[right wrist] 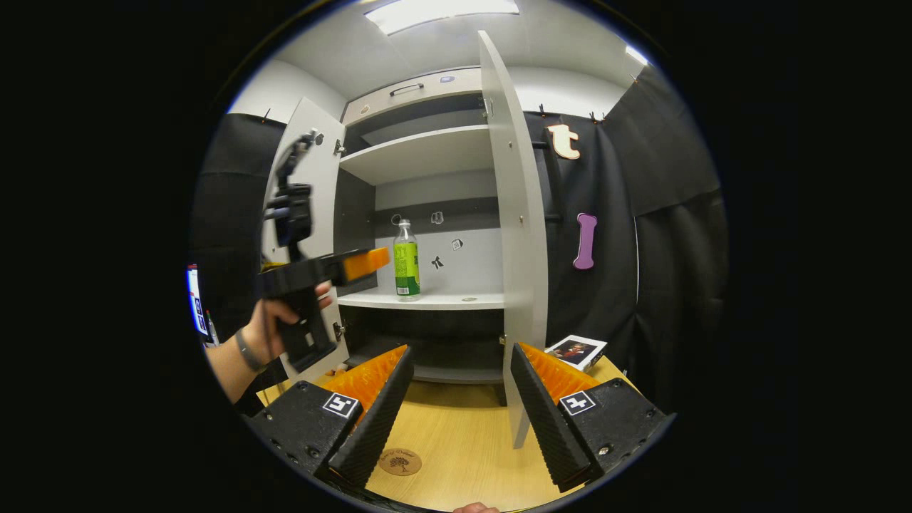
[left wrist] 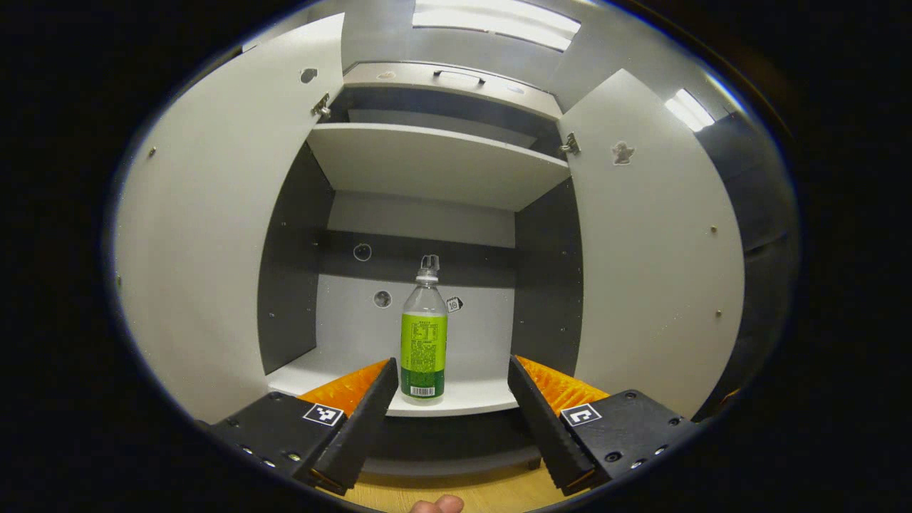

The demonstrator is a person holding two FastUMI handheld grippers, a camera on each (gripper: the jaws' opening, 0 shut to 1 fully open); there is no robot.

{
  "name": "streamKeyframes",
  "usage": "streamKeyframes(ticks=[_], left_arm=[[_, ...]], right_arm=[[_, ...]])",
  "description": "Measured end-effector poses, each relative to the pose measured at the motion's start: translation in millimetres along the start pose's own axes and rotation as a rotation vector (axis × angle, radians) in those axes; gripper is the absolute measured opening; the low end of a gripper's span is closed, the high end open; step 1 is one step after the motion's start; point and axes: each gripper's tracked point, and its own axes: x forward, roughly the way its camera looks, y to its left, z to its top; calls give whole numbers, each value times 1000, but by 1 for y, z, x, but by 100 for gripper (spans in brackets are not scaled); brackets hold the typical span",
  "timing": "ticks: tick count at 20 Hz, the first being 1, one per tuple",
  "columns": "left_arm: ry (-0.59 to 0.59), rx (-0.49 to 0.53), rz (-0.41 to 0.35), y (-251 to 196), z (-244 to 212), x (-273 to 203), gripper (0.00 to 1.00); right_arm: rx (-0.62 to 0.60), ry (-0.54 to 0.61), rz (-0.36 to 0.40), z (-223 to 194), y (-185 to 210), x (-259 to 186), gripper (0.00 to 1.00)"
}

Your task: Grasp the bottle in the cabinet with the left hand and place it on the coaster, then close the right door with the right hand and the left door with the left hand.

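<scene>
So the clear plastic bottle with the bright green label and pale cap [left wrist: 425, 335] is standing upright on the lower white shelf [left wrist: 463, 402] of the open grey-and-white cabinet, long axis straight up, cap at the top, a bit left of centre and well off the side walls. The left gripper [left wrist: 451, 399] is lined up in front of it with jaws spread wide, nothing between them; you can spot it from the right gripper view [right wrist: 363, 263] too, just short of the bottle. The right gripper [right wrist: 459, 399] hangs back over the wooden table, also wide open, with the round brown coaster [right wrist: 400, 462] just below it. My guess: the bottle's light, smooth, kinda squishy and tippy, so grab mid-label, not the neck.
</scene>
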Motion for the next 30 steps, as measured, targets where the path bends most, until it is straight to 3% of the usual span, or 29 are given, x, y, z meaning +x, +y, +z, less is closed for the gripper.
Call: streamKeyframes(ticks=[8, 9, 10, 16, 19, 20, 21, 24, 30], left_arm=[[49, -34, 67, 34, -32, 95, 95], [46, -29, 83, 40, -33, 102, 90], [41, -25, 90, 44, -31, 107, 95], [74, -25, 67, 50, -33, 140, 95], [71, -30, 66, 50, -33, 145, 94], [69, -29, 74, 52, -33, 147, 83], [71, -34, 62, 51, -32, 145, 78], [65, -56, 54, 51, -27, 139, 74], [63, -35, 52, 56, -16, 103, 74]], right_arm=[[-1, 34, -61, -9, -27, 5, 84], [1, 43, -66, -12, -29, 6, 84], [1, 48, -70, -13, -31, 6, 84], [-5, 51, -73, -15, -32, 14, 84], [5, 48, -73, -16, -35, 14, 84], [6, 48, -76, -15, -35, 15, 84], [7, 48, -77, -16, -37, 15, 84], [2, 46, -75, -16, -37, 13, 84], [-1, 38, -40, -13, -30, 9, 84]])
